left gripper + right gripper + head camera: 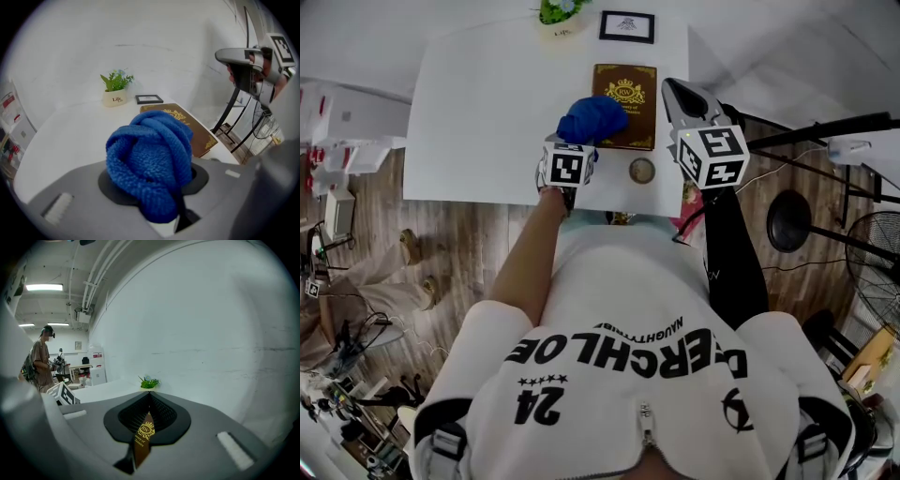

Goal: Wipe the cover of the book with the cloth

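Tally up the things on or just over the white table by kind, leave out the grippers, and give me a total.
Book: 1
Blue cloth: 1
Potted plant: 1
Picture frame: 1
Small round object: 1
Total: 5

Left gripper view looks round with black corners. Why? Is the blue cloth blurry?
Left gripper view: a wide-angle lens bends the picture into a circle, leaving dark corners; the blue cloth in the jaws is sharp. Right gripper view: same round bend, ceiling lamps glare at upper left. Head view: soft, even light.
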`<state>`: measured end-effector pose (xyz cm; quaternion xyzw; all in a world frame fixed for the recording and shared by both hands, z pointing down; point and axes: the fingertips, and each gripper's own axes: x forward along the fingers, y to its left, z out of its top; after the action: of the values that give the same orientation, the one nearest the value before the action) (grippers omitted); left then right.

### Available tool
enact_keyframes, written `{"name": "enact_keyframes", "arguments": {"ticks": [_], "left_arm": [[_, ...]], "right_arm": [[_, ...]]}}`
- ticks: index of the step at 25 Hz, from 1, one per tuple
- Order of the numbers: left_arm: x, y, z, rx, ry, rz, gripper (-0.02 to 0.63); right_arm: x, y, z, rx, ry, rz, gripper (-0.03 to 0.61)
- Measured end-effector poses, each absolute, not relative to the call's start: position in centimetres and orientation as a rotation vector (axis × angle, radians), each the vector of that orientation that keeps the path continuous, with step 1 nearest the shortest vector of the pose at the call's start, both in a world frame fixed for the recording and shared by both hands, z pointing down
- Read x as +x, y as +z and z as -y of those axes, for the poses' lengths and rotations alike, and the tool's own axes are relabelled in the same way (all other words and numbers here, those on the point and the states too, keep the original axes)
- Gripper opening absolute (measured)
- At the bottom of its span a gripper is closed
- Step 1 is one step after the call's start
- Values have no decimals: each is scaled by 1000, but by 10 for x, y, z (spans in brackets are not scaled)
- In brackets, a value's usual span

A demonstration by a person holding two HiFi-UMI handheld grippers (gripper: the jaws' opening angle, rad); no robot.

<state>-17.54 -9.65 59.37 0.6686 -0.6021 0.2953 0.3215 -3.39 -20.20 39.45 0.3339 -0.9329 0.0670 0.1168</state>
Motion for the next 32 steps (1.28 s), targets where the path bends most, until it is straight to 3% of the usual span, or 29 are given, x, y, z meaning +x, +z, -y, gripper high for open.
{"name": "enact_keyframes", "arguments": {"ticks": [10,16,19,32], "left_arm": [[-96,548,122,2023,725,1450,235],[-39,585,103,2091,860,1264,235],[-37,595,99,2137,943,1283,229],[-92,590,88,1964,790,1365,230]], "right_arm": [[-10,400,202,1056,220,2700,2],[-1,400,203,1087,233,2692,2],[-2,400,202,1084,233,2692,2],[-23,397,203,1026,226,2724,2]]}}
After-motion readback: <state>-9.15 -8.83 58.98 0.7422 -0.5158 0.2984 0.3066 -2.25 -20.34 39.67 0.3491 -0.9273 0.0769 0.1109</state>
